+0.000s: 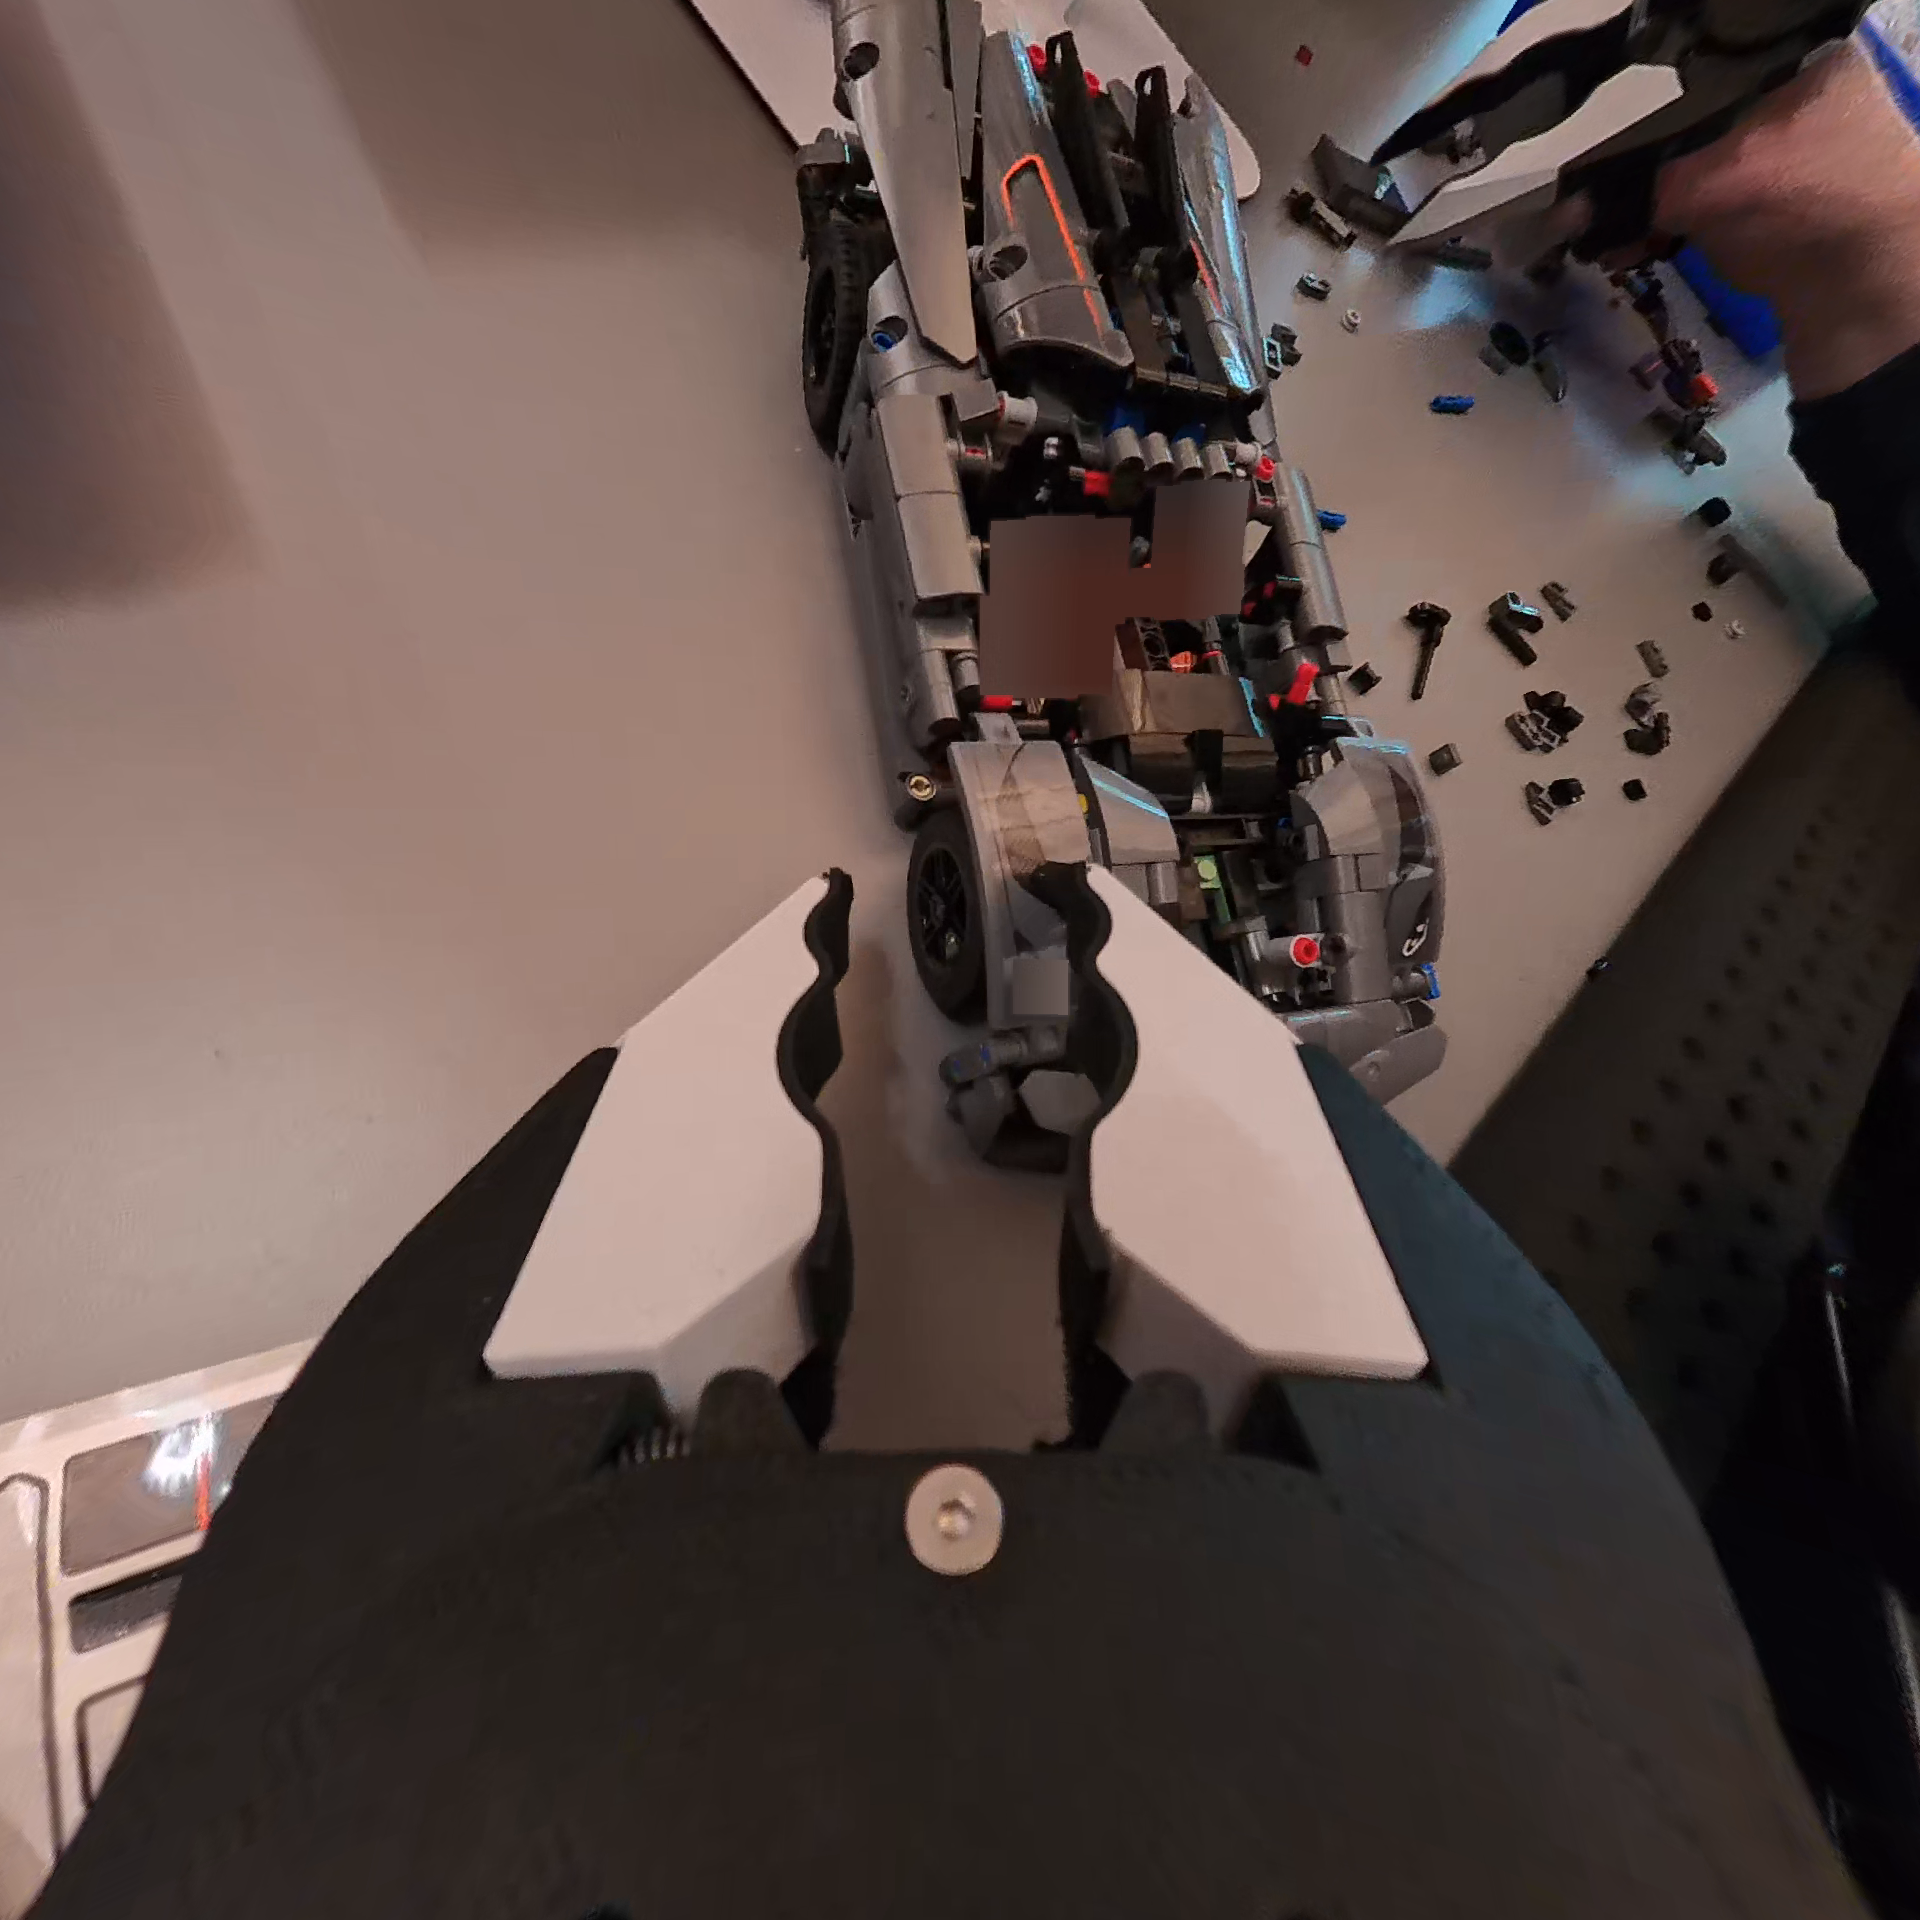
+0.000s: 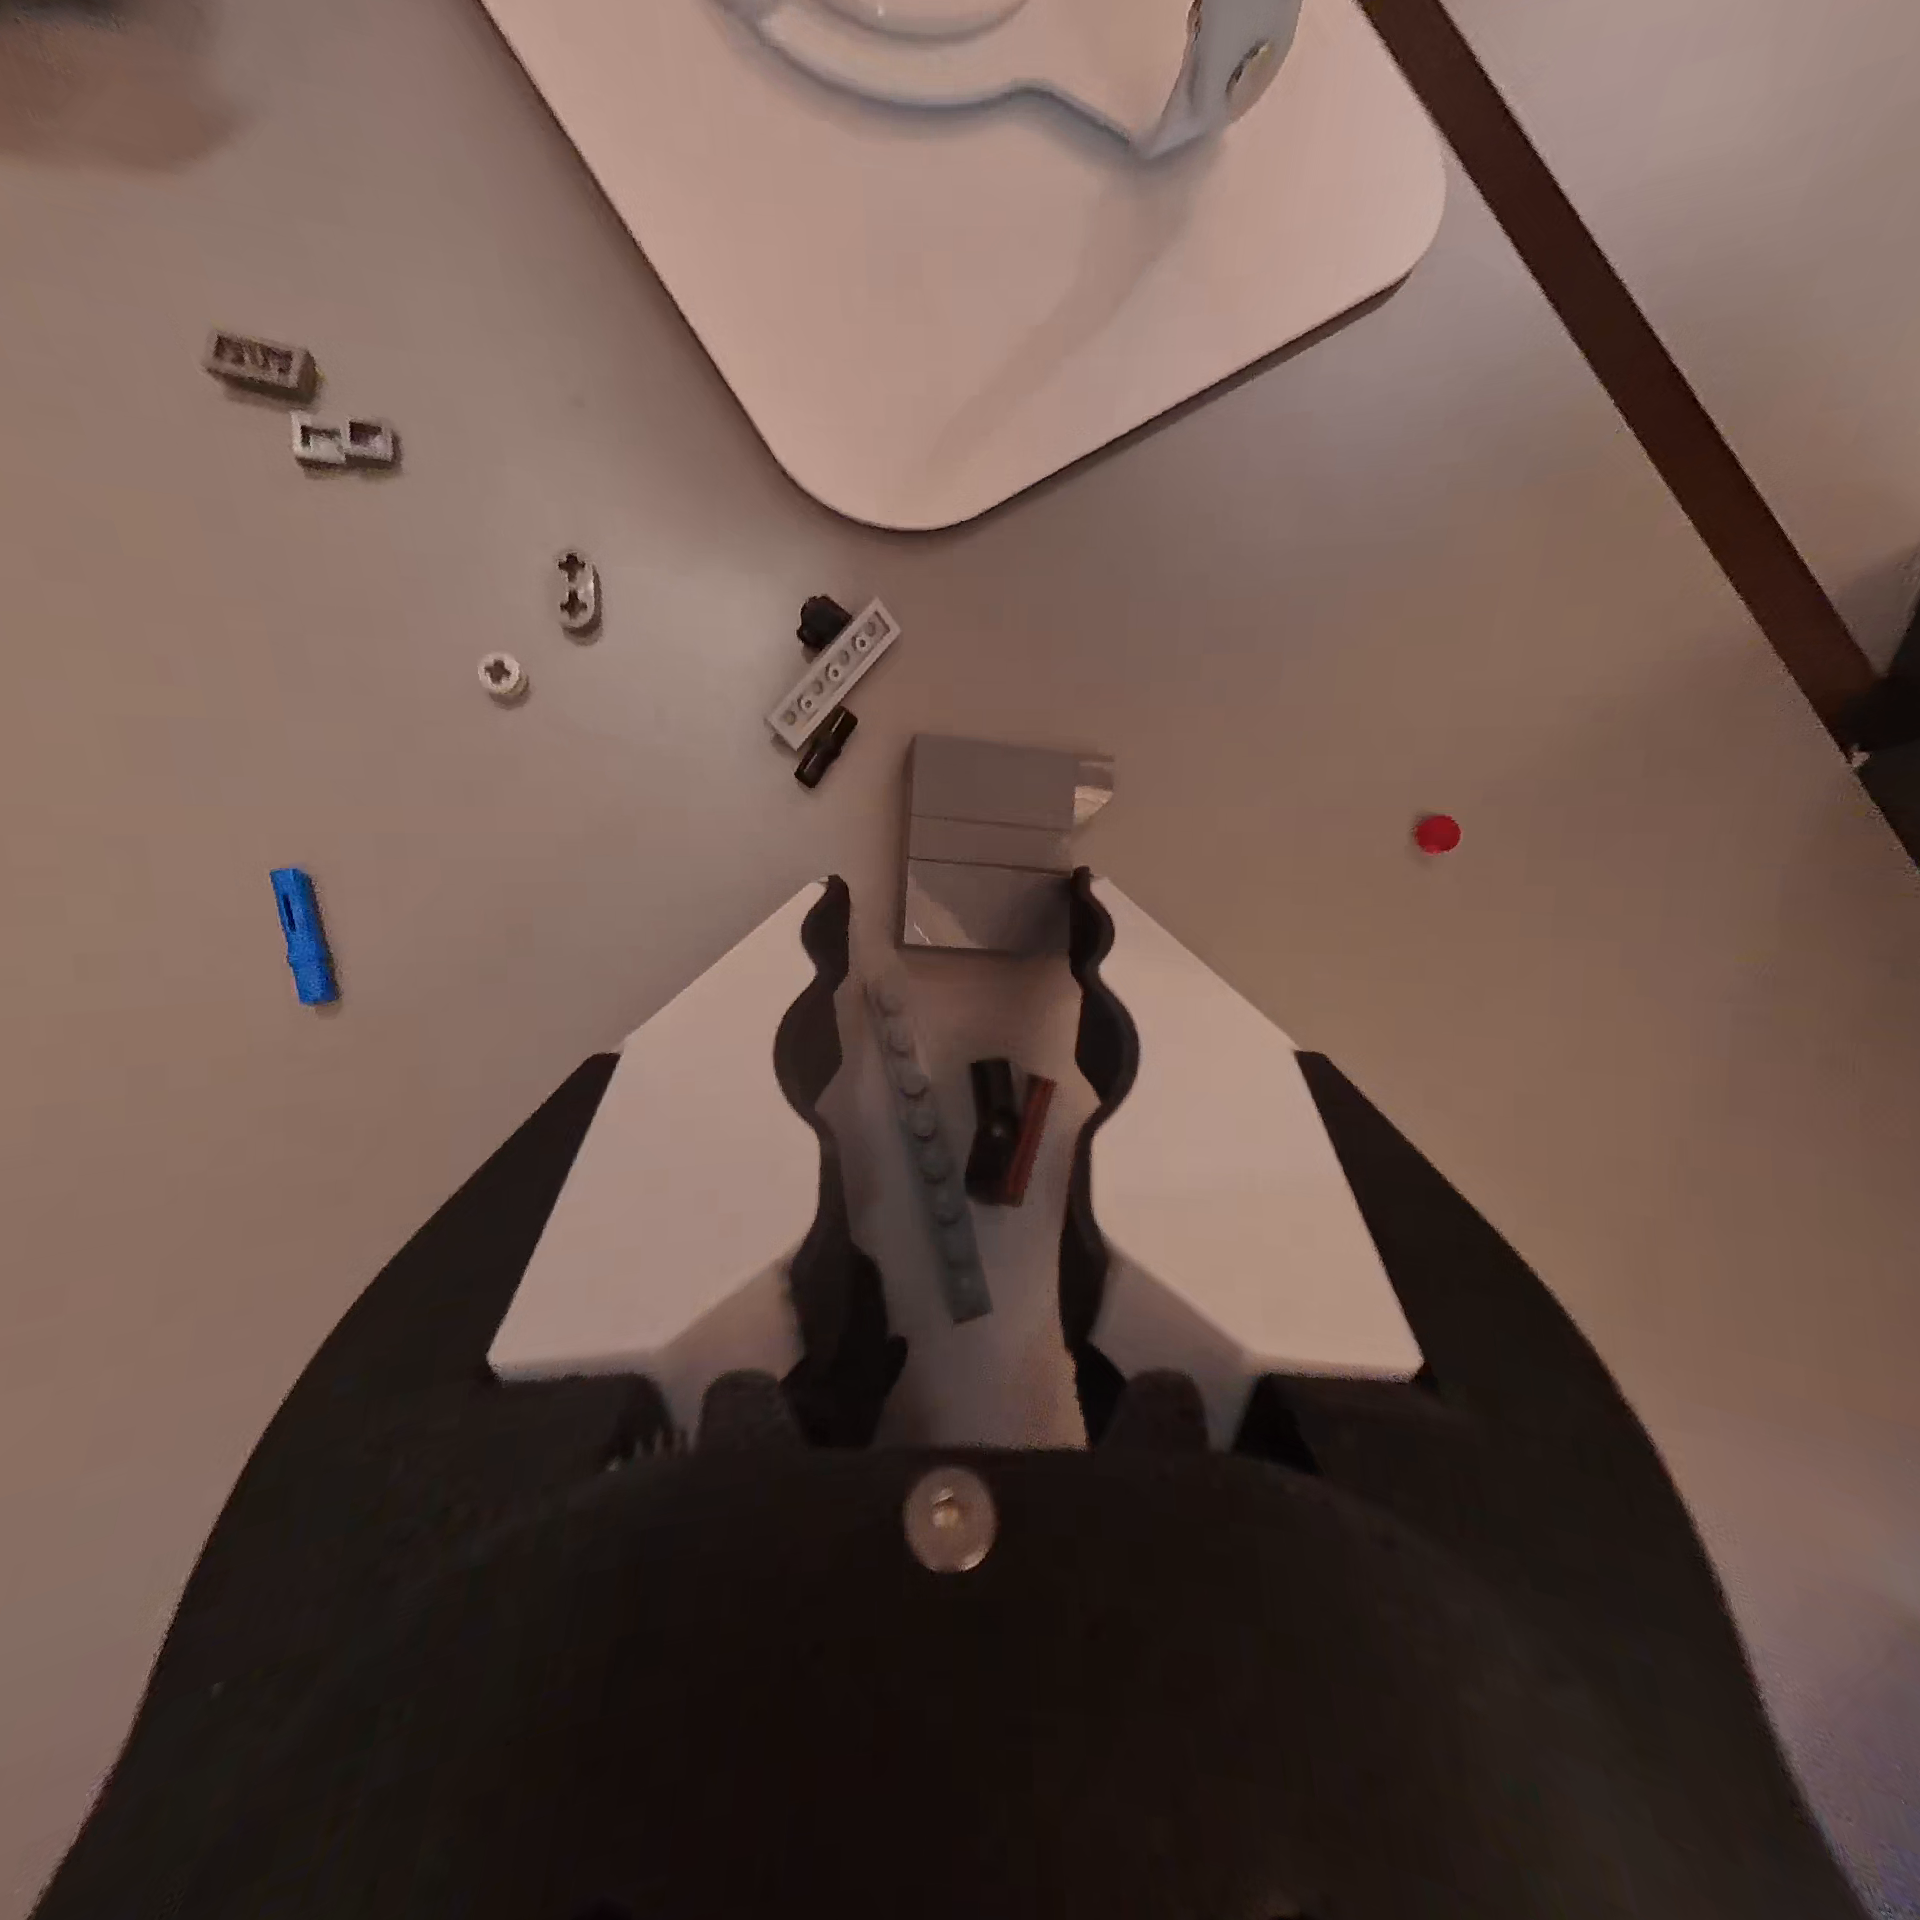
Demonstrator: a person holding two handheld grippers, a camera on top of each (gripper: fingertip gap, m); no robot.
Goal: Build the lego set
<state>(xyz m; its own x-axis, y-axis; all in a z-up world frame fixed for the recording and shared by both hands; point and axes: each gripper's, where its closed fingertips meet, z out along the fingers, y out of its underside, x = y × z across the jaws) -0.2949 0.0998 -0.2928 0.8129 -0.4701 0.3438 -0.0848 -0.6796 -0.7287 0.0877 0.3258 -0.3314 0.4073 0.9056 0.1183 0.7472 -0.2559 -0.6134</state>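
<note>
A grey lego car (image 1: 1091,520), partly built, lies along the table ahead of my left gripper (image 1: 961,883). That gripper is open and empty, with its right fingertip over the car's front fender and wheel (image 1: 945,925). My right gripper (image 2: 956,888) is open and empty above a flat grey tile assembly (image 2: 987,842), which lies just beyond the fingertips. A long grey studded plate (image 2: 930,1153) and a black and dark red pin (image 2: 1003,1138) lie on the table between its fingers. The right gripper also shows far off in the left wrist view (image 1: 1538,135), held by a hand.
Loose dark pieces (image 1: 1538,686) lie right of the car. In the right wrist view lie a blue pin (image 2: 303,935), a grey plate with black pins (image 2: 831,675), small grey parts (image 2: 343,436), a red round stud (image 2: 1437,833) and a white board (image 2: 987,260). A dark perforated mat (image 1: 1683,1039) borders the table. Left tips to right tips: about 45 cm. To reach the red round stud (image 2: 1437,833) in a straight line is about 8 cm for my right fingers, about 50 cm for my left.
</note>
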